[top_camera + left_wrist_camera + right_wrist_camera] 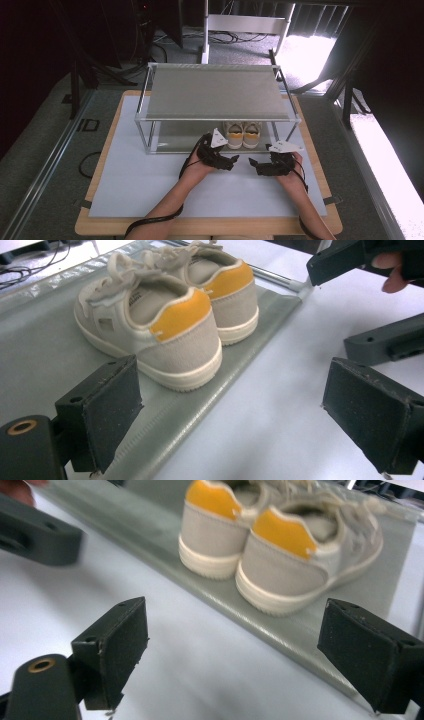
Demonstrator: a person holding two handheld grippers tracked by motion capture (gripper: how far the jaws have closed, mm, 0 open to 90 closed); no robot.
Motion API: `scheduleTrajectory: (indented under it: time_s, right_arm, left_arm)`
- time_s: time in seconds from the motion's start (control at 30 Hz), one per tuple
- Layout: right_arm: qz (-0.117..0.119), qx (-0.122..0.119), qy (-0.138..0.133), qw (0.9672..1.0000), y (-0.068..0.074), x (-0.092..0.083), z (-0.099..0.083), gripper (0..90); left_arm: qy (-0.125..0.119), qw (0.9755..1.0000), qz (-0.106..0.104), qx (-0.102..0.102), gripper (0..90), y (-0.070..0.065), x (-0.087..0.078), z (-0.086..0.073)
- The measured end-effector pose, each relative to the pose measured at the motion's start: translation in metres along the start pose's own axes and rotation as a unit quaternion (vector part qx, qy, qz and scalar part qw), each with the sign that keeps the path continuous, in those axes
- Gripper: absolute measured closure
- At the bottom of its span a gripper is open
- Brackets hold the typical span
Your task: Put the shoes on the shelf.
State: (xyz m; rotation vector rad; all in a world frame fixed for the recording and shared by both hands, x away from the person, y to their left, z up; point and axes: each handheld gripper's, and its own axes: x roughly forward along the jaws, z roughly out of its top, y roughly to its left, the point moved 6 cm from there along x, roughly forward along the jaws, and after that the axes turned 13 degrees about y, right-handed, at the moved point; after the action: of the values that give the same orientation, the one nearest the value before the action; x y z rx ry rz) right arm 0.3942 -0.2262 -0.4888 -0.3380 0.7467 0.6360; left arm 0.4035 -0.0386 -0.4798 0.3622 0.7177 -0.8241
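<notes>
Facing each other over the white table mat (pixel 150 190), the left gripper (pixel 234 160) and right gripper (pixel 253 163) stand wide, nothing between the jaws. Beyond, the pair of small beige sneakers with orange heel tabs (pixel 242 134) sits side by side on the grey lower shelf of the metal-framed rack (pixel 180 136), heels outward.

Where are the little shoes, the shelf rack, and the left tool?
shoes (pixel 170 335), left gripper view, yellow heel tab.
shelf rack (pixel 215 92), high view, top shelf surface.
left tool (pixel 231 161), high view, between its jaw tips.
</notes>
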Motion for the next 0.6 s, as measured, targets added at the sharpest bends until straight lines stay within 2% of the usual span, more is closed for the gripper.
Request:
scheduleTrajectory:
  time_s: [0.1,0.17,0.3,0.47,0.53,0.6]
  right_arm:
    - [0.006,0.009,0.004,0.9999,-0.001,0.001,-0.007,12.3]
    - [-0.001,0.007,0.01,0.9999,-0.001,0.001,-0.011,12.3]
    - [-0.004,0.013,0.006,0.9999,-0.002,-0.003,-0.018,12.3]
    - [-0.01,0.02,-0.001,0.9998,-0.003,-0.007,-0.029,12.3]
    - [-0.02,0.018,0.002,0.9996,-0.005,-0.008,-0.034,12.3]
    - [-0.021,0.023,0.0,0.9995,-0.007,-0.009,-0.038,12.3]
  left_arm:
    - [0.0,1.0,0.002,-0.001,8.3,-0.001,-0.002,-0.007]
    - [-0.002,1.0,-0.001,-0.002,8.3,-0.001,-0.004,-0.011]
    - [0.006,0.9999,-0.001,0.008,8.3,-0.004,-0.008,-0.022]
    - [0.0,1.0,0.001,0.002,8.3,-0.003,-0.014,-0.033]
    - [-0.001,1.0,0.005,-0.004,8.3,-0.002,-0.017,-0.038]
    - [-0.003,0.9999,0.012,-0.006,8.3,-0.001,-0.019,-0.043]
